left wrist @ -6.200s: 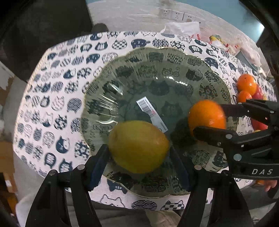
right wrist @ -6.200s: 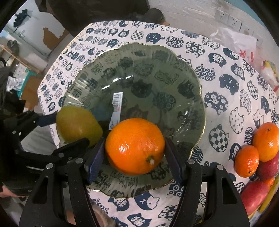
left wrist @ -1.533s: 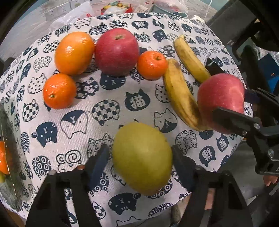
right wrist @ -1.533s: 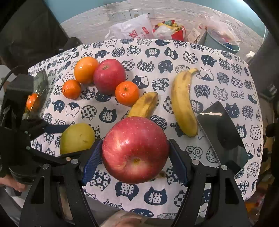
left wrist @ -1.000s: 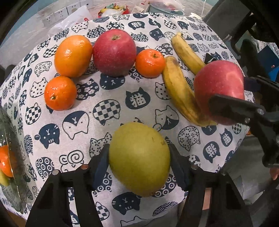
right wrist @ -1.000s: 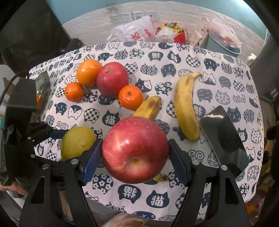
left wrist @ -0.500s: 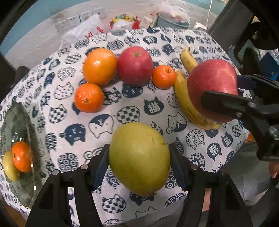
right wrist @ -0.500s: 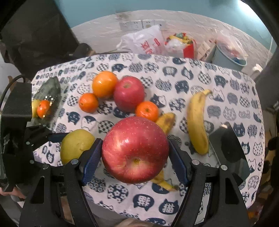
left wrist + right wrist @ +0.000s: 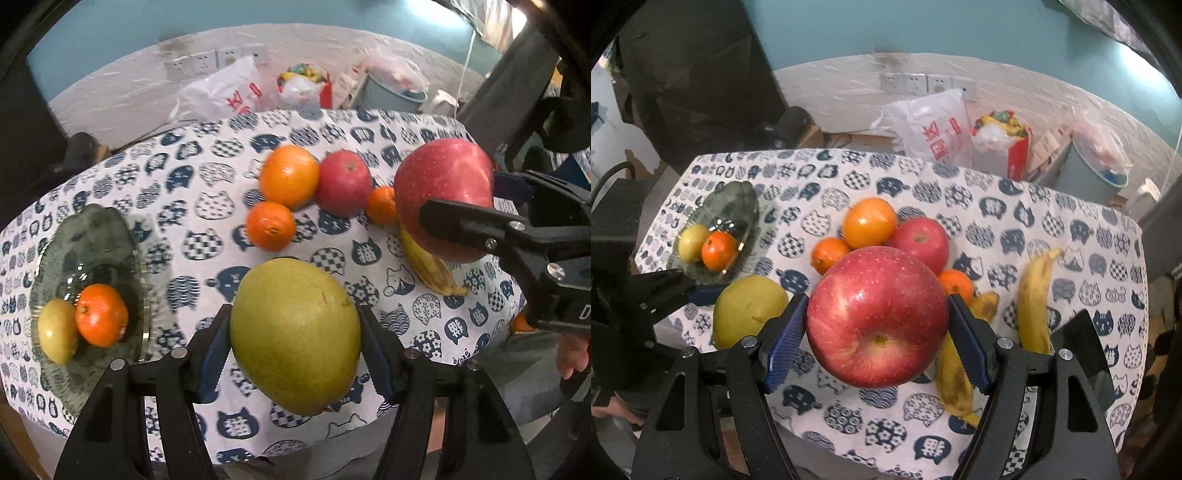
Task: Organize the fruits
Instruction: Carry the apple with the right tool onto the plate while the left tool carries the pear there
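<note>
A bench (image 9: 1052, 206) draped in a cat-print cloth is seen below. The green scalloped glass plate (image 9: 738, 199) at its left end is occupied by a small yellow fruit (image 9: 691, 238) and an orange (image 9: 718, 250). A large red apple (image 9: 877, 317) is clamped in the right claw (image 9: 877, 332), held above the cloth. A yellow-green mango (image 9: 295, 341) is gripped by the left claw (image 9: 295, 354) (also aloft). Loose oranges, an apple and two bananas (image 9: 1034, 299) are left lying mid-bench.
</note>
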The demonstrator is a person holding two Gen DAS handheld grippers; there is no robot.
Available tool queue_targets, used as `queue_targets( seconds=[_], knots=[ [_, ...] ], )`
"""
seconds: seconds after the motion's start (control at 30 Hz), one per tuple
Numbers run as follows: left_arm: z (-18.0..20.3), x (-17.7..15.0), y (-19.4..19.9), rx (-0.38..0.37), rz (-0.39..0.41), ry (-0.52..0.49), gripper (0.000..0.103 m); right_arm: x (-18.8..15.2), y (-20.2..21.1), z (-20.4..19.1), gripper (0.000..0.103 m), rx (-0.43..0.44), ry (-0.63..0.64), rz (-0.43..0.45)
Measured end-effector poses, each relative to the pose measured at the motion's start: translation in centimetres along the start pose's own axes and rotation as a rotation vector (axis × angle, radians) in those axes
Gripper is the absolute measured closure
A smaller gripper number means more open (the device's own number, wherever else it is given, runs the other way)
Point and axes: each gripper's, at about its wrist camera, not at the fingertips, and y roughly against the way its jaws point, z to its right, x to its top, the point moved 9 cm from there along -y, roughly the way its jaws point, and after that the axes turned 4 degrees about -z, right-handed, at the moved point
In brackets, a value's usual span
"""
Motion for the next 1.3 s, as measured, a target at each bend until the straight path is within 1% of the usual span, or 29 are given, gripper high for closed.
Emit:
queue_targets(
  seconds=[0.37,0.67,0.8,1.13,1.3],
  knots=[
    [-5.6,-0.5,2.2,0.02,0.046,0.114,0.036,2.9,-0.5,-4.7,0.028,0.028,0.058,0.021],
    [-9.1,-1.3,3.3,0.009,0.074,0.19,0.036,4.7,-1.6,-9.1,0.028,0.061,0.117,0.022],
    [-10.8,-1.8,3.9,0.014,0.089,0.226,0.036,5.6,-2.6,-10.9,0.028,0.078,0.137,0.01],
    [-15.4,-3.6,4.0,0.026,0.093,0.314,0.036,7.4,-6.1,-15.2,0.028,0.116,0.169,-0.029],
    [-17.8,-4.4,4.0,0.05,0.098,0.346,0.036,8.0,-7.8,-17.3,0.028,0.127,0.191,-0.048]
  ],
)
